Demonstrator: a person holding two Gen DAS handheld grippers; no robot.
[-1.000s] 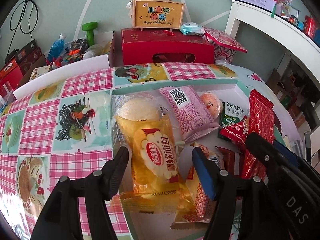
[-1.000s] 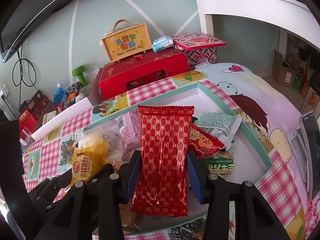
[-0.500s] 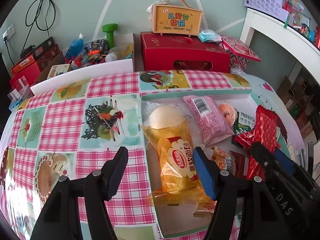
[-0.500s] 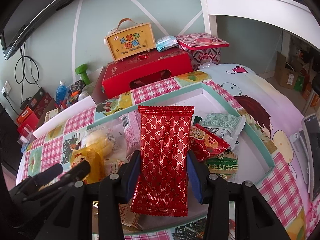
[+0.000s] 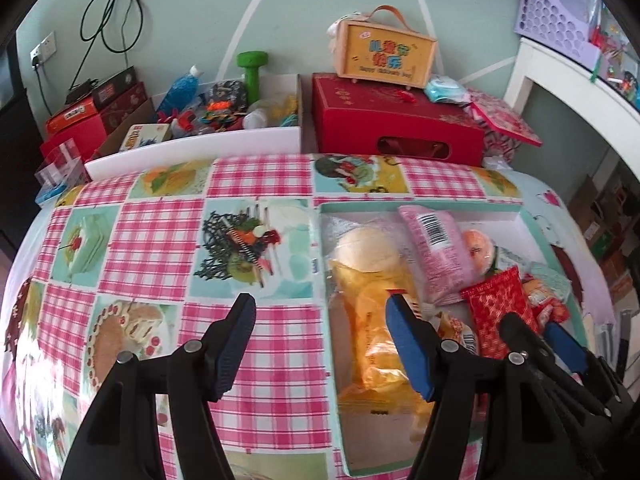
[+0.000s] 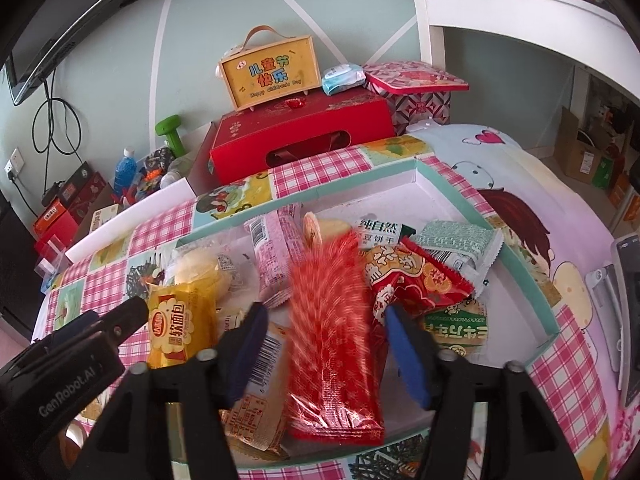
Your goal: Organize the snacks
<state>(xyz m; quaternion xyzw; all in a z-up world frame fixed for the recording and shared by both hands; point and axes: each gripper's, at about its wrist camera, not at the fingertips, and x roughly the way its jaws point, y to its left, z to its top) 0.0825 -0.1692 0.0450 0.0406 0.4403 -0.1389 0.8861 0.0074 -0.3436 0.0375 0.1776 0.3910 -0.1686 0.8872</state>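
Note:
A shallow teal-rimmed box (image 6: 516,268) on the checked tablecloth holds several snack packs. My right gripper (image 6: 324,332) stands open above it; a red patterned packet (image 6: 332,344) is blurred between its jaws, loose and dropping onto the pile. That packet also shows in the left wrist view (image 5: 500,316). My left gripper (image 5: 320,320) is open and empty, above the box's left rim (image 5: 323,312) and the tablecloth. A yellow bread pack (image 5: 380,344) lies under its right finger. A pink pack (image 6: 276,256), a round bun (image 6: 200,272) and green biscuit packs (image 6: 456,240) lie in the box.
A red gift box (image 5: 396,128) with a yellow carry case (image 5: 384,56) on top stands behind the table. A white tray of toys and bottles (image 5: 208,120) is at back left. A white shelf (image 6: 520,20) is at right. A phone (image 6: 628,320) lies at the right edge.
My right gripper has opened and the red packet has come loose, falling toward the box. My left gripper has pulled back and to the left, away from the yellow bread pack.

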